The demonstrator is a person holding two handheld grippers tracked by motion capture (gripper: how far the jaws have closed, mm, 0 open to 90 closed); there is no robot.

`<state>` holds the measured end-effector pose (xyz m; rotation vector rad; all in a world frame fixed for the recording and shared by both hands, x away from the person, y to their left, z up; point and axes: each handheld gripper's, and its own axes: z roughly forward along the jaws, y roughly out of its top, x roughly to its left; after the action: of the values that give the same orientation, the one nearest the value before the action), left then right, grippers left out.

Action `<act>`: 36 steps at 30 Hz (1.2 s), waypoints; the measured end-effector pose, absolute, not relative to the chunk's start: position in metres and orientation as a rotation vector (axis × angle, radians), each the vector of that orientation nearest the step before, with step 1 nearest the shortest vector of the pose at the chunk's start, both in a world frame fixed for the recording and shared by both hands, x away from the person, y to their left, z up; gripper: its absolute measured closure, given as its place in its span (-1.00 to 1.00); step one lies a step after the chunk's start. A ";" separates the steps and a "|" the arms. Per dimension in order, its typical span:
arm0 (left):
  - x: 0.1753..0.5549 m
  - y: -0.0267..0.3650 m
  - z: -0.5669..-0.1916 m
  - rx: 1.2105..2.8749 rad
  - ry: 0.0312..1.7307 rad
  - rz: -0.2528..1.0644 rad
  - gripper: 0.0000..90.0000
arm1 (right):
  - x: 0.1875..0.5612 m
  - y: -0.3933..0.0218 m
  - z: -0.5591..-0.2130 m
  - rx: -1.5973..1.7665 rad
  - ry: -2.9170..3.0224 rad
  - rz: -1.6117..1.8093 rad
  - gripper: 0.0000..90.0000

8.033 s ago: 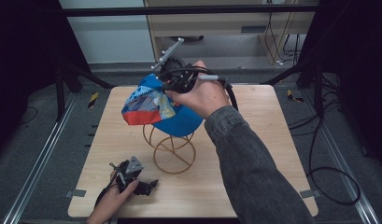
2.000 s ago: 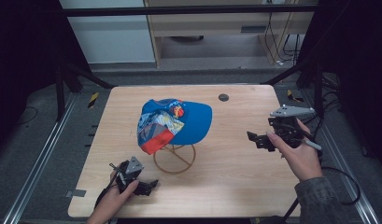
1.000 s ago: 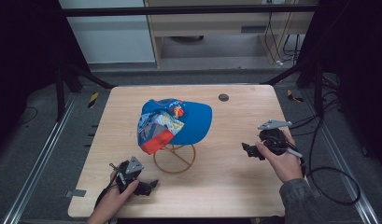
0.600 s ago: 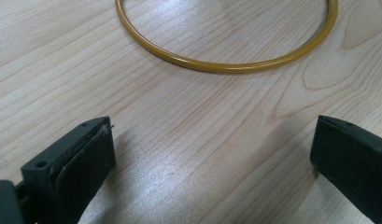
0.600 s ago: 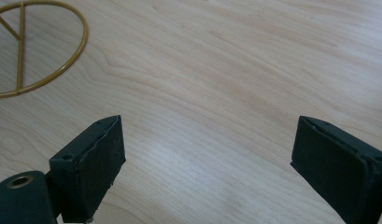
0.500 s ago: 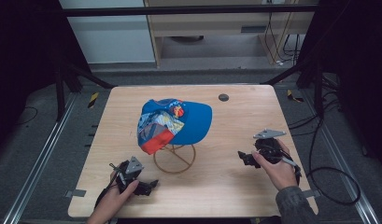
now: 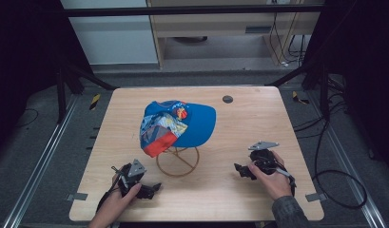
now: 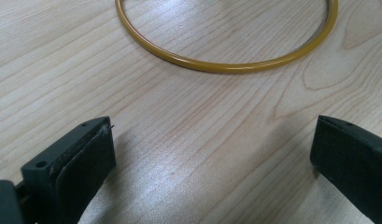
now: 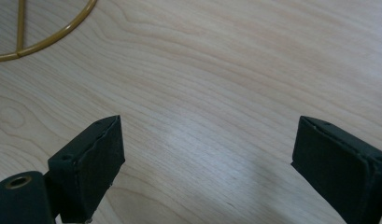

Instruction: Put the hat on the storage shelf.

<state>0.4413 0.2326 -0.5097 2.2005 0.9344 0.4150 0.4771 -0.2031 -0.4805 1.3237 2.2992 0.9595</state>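
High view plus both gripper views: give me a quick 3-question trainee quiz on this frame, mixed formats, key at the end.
1. True or false: the blue cap sits on the gold wire stand.
2. Multiple choice: the left gripper is A) shut on the cap, B) open and low over bare table, C) shut on the stand's base ring.
3. Fill in: the right gripper has its jaws ____, with only the wooden table between them.

Key: 1 true; 2 B; 3 open.
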 end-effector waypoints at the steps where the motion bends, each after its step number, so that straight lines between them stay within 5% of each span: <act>1: 0.441 0.233 -0.510 2.200 0.934 0.415 -1.00 | 0.478 -0.201 -0.483 1.327 2.297 0.955 -0.79; 36: 0.441 0.232 -0.510 2.200 0.935 0.414 -1.00 | 0.484 -0.174 -0.512 1.345 2.159 0.940 -0.86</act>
<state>0.4411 0.2325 -0.5098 2.1999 0.9353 0.4145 0.4841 -0.1744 -0.5118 1.3454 2.1590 0.9399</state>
